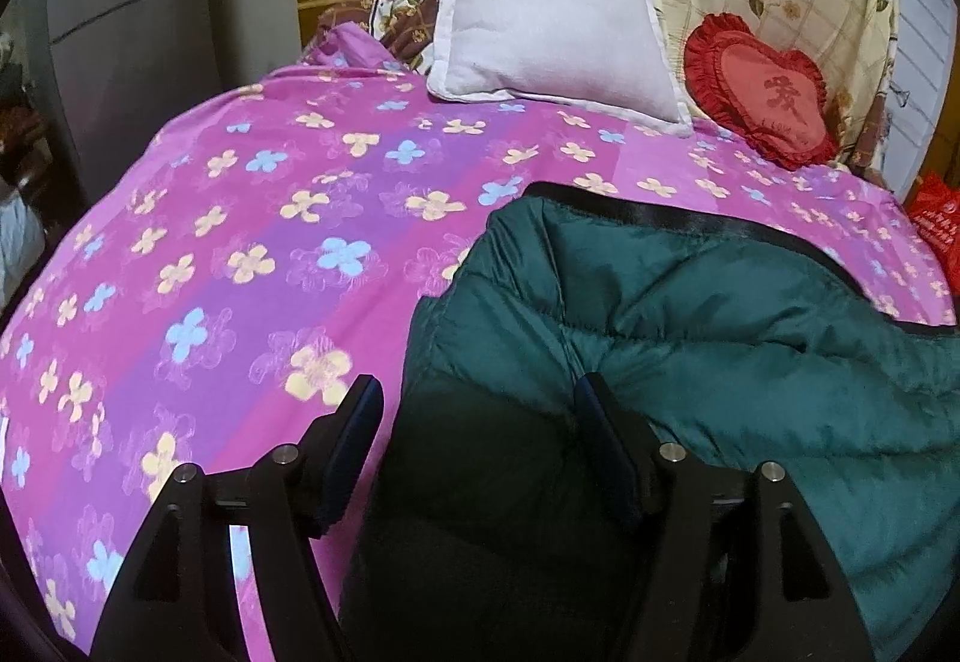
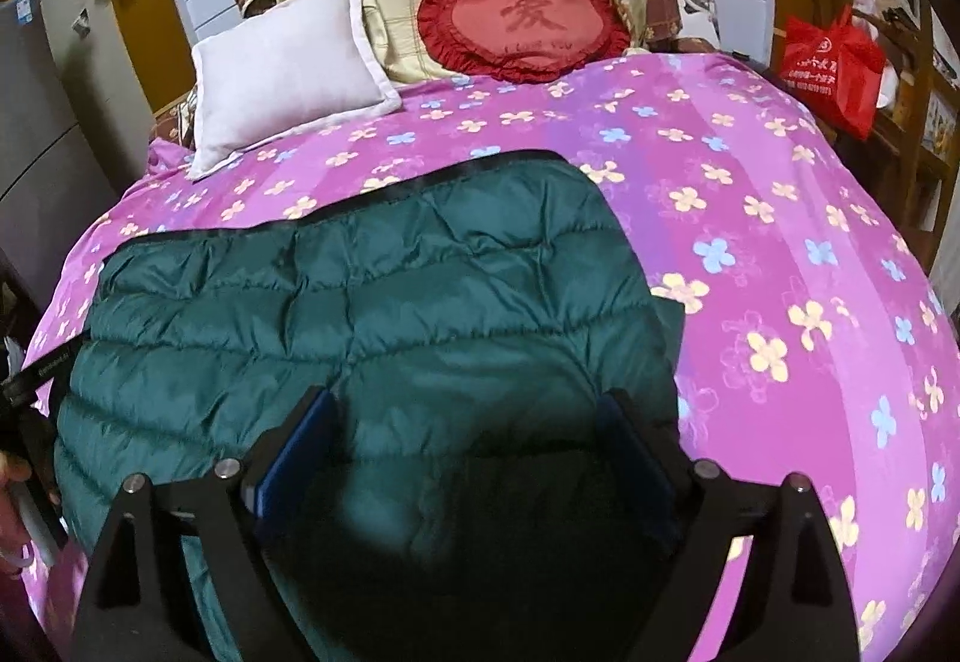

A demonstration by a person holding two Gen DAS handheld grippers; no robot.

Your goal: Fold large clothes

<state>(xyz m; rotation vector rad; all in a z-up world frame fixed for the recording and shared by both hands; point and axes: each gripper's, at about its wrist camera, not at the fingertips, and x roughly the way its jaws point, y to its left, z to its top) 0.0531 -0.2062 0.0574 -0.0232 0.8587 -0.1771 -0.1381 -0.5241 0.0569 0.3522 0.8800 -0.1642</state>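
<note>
Bed (image 2: 750, 170): your work surface, covered by a pink-and-purple sheet printed with yellow and blue flowers. The sheet lies mostly flat, with bare room on both sides of the garment.

Green quilted down jacket (image 2: 360, 302): the task's garment. It lies on the near half of the bed, well apart from the pillows at the head. It reads as a compact, roughly rectangular block with a black trimmed edge along its far side; no sleeve hangs loose in either view. You appear to have at least one fold done. The surface is still puffy and creased, and from the left wrist view the left edge (image 1: 456, 314) sits rumpled and stacked. Judged from this, a further fold or a flattening pass may remain; whether the block is final you cannot tell.

White pillow (image 2: 282, 68) and red heart cushion (image 2: 528, 26): at the head of the bed, untouched, clear of the jacket.

Right gripper (image 2: 468, 422): fingers spread wide, above the jacket's near portion, gripping nothing.

Left gripper (image 1: 480, 410): fingers spread wide, straddling the jacket's left edge; one finger over the sheet, the other over the green fabric, holding nothing.
</note>
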